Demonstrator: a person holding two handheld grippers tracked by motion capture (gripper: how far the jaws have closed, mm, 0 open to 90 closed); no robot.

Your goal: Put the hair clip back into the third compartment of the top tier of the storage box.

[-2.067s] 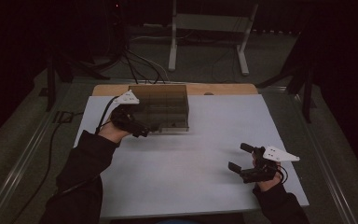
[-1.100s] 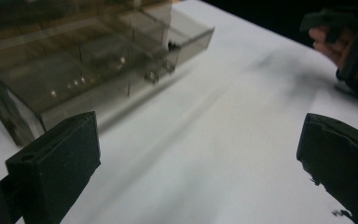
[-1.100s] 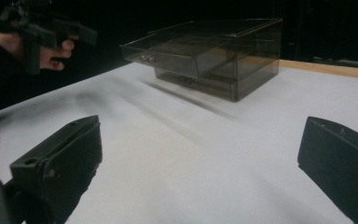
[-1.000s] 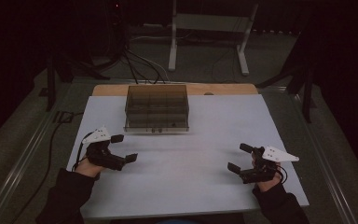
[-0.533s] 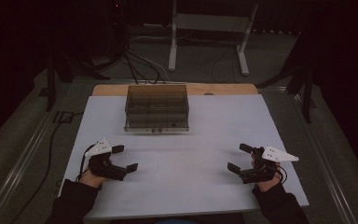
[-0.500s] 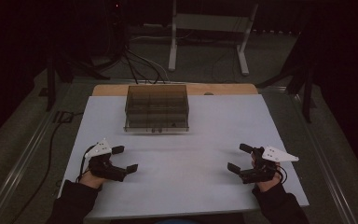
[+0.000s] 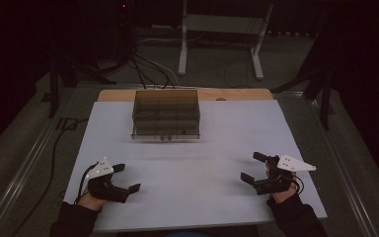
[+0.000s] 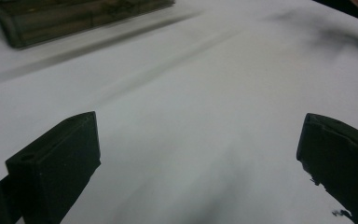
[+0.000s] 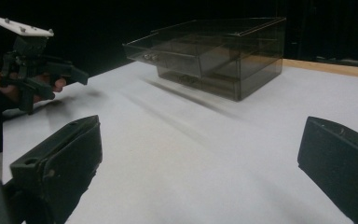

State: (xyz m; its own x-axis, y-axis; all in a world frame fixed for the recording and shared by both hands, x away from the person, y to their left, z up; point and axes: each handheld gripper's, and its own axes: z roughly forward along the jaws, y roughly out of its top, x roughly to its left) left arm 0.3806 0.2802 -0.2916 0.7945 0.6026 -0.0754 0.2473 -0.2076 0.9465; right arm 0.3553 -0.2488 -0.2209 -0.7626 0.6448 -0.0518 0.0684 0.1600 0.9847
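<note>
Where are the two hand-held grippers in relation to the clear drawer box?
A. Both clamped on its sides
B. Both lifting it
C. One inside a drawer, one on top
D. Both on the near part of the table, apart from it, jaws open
D: the left gripper and right gripper sit near the table's front edge, jaws spread and empty, while the drawer box stands untouched farther back.

The drawer box (image 7: 166, 114) is a small cabinet of smoky, see-through plastic, with stacked shallow drawers visible through its walls. It stands upright and square on the white table top (image 7: 197, 168), at the far middle of it, just short of the bare wooden strip along the table's far edge. In the right gripper view the box (image 9: 214, 51) shows an upper drawer pulled partly out, its front overhanging the table; small knobs sit on the drawer fronts.
</note>
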